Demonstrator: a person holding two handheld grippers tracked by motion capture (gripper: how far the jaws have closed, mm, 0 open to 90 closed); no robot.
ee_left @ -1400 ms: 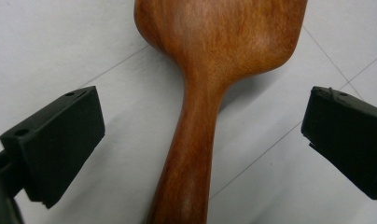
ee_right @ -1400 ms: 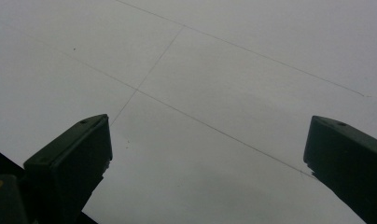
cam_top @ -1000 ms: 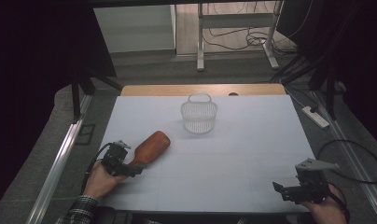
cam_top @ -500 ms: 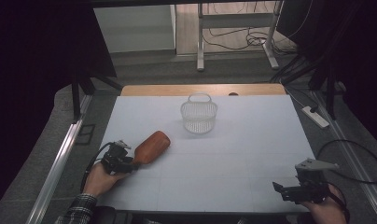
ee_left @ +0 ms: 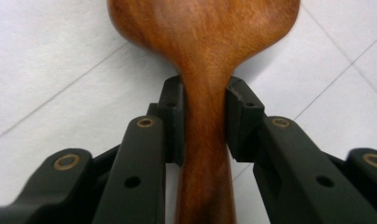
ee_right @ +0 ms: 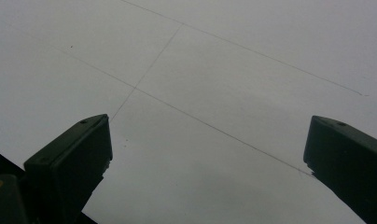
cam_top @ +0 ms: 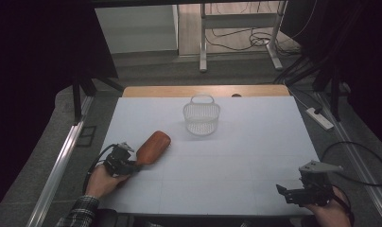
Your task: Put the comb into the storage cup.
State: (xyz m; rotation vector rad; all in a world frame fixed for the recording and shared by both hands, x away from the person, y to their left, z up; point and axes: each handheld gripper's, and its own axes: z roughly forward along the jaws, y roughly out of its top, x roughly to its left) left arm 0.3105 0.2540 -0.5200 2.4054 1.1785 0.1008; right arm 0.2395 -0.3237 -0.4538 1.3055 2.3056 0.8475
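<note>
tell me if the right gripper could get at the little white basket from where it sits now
Probably yes. The right gripper sits open at the near right corner, and bare white table lies between it and the basket. The left gripper, whose jaws have just been closing on the wooden paddle, stays clear.

The tabletop (cam_top: 236, 165) lies open between the left tongs (cam_top: 132, 163) and right tongs (cam_top: 286, 191). The wooden board (cam_top: 152, 146) slants across the near-left part; the white basket (cam_top: 201, 118) stands farther back at centre, well apart.
</note>
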